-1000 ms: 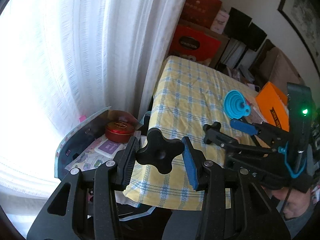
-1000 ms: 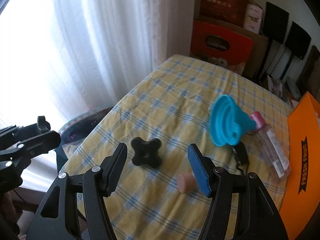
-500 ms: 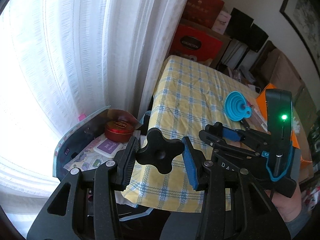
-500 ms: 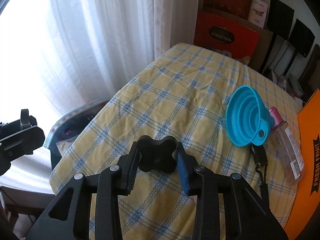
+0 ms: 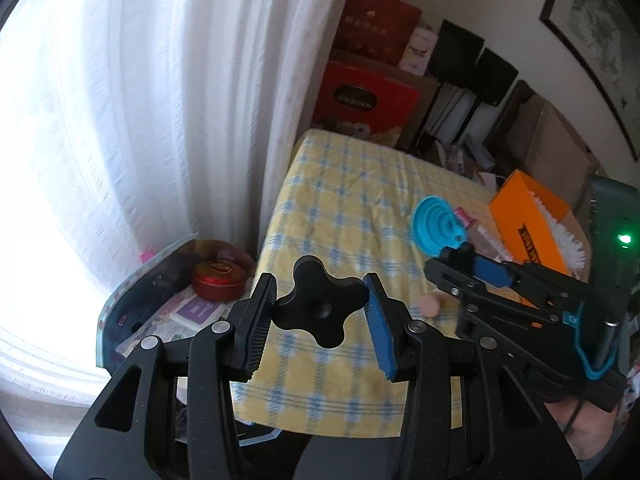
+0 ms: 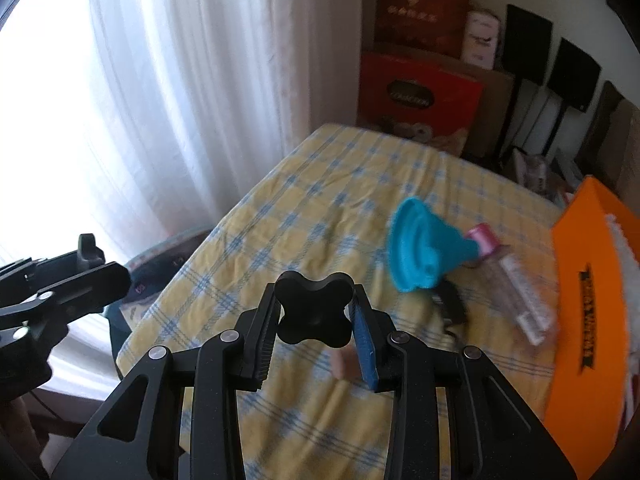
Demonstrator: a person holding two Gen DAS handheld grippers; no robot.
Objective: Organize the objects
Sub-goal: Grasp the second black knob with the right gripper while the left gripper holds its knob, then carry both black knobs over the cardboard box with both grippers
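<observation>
Nearest the left wrist camera, the left gripper (image 5: 320,312) is clamped on a black four-lobed plastic knob (image 5: 320,309), its pads pressing two opposite lobes, the knob carried in the air above the near edge of the table with the yellow and blue checked cloth (image 5: 344,216). The right gripper (image 6: 315,318) is likewise closed on a second black four-lobed knob (image 6: 314,308), held clear of the cloth; its jaws have just been closing onto it. Both knobs look rigid, light and smooth, so a grip across opposite lobes, with the pads seated in the notches, should keep them from twisting. That makes two knobs. Farther along the cloth lie one small pinkish round piece (image 5: 429,305), one blue collapsible silicone funnel (image 6: 420,252), soft and easily squashed, one clear bottle with a pink cap (image 6: 516,288), likely slippery, and one orange box (image 6: 592,320) at the right edge. Off the near left corner, lower down, one red round tin (image 5: 219,280) rests on a low shelf.
</observation>
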